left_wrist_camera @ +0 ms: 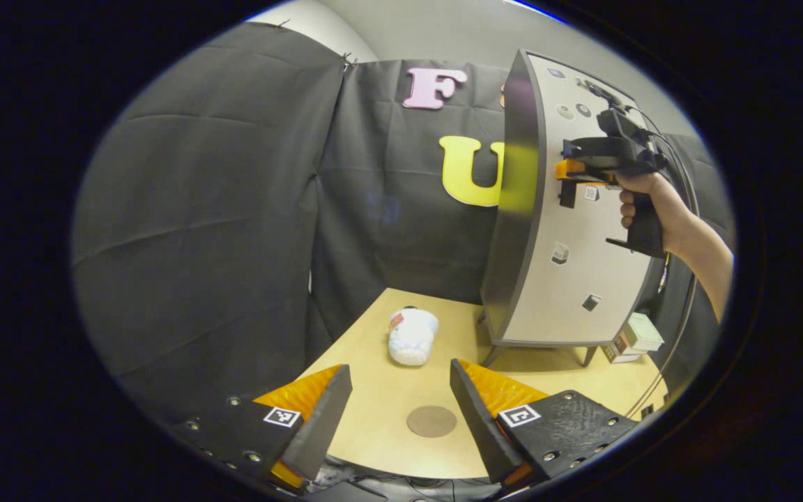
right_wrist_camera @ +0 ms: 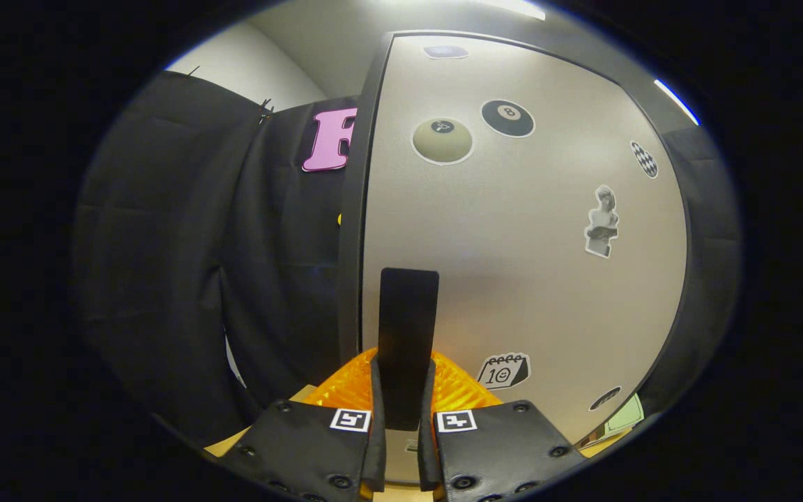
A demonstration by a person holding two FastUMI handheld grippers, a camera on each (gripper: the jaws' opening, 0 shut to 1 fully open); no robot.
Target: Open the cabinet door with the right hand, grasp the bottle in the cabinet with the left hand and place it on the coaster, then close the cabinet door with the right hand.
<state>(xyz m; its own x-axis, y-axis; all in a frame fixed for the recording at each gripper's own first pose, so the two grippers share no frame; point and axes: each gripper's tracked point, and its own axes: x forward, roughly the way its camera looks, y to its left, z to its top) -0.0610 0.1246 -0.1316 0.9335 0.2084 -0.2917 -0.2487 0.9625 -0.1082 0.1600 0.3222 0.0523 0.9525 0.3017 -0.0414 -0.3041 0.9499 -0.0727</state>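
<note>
A tall cabinet (left_wrist_camera: 513,230) stands on the wooden table, its pale door (right_wrist_camera: 513,265) covered with stickers and looking flush with the dark frame. My right gripper (right_wrist_camera: 405,376) is shut on the door's black vertical handle (right_wrist_camera: 408,314). In the left gripper view that right gripper (left_wrist_camera: 570,174) is held by a hand at the door front. My left gripper (left_wrist_camera: 399,373) hovers open over the table's near edge. The round brown coaster (left_wrist_camera: 431,421) lies bare between its fingers. A white bottle-like container (left_wrist_camera: 412,337) lies on its side beyond the coaster, left of the cabinet.
The wooden table (left_wrist_camera: 373,418) runs back to the black cloth wall. Small boxes (left_wrist_camera: 637,336) sit beside the cabinet's legs on the right. A cable hangs from the right gripper down past the cabinet.
</note>
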